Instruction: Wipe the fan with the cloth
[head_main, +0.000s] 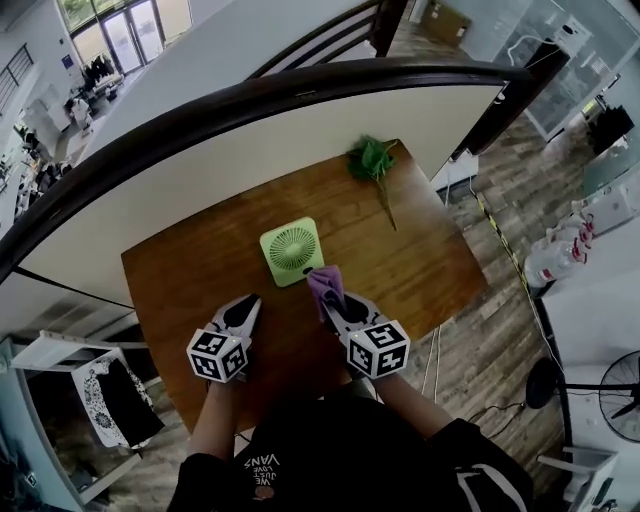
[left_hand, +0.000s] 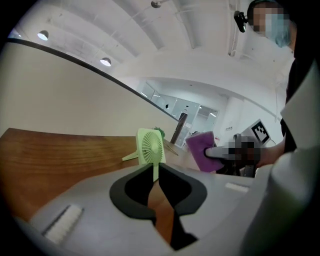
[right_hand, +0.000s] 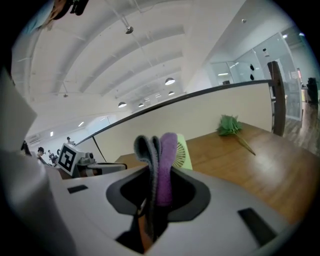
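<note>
A small light-green fan (head_main: 292, 250) stands on the wooden table (head_main: 420, 260), near its middle. My right gripper (head_main: 328, 300) is shut on a purple and grey cloth (head_main: 326, 285), whose free end stands just right of the fan's near corner. In the right gripper view the folded cloth (right_hand: 162, 165) sticks up between the jaws, with the fan (right_hand: 183, 154) partly hidden behind it. My left gripper (head_main: 250, 303) is shut and empty, short of the fan to its left. The left gripper view shows the fan (left_hand: 151, 147) straight ahead and the cloth (left_hand: 201, 150) to its right.
A green leafy sprig (head_main: 374, 160) lies at the table's far right corner. A white partition with a dark curved rail (head_main: 300, 95) runs behind the table. Off the table's right edge are white bottles (head_main: 555, 255) and a floor fan (head_main: 625, 385).
</note>
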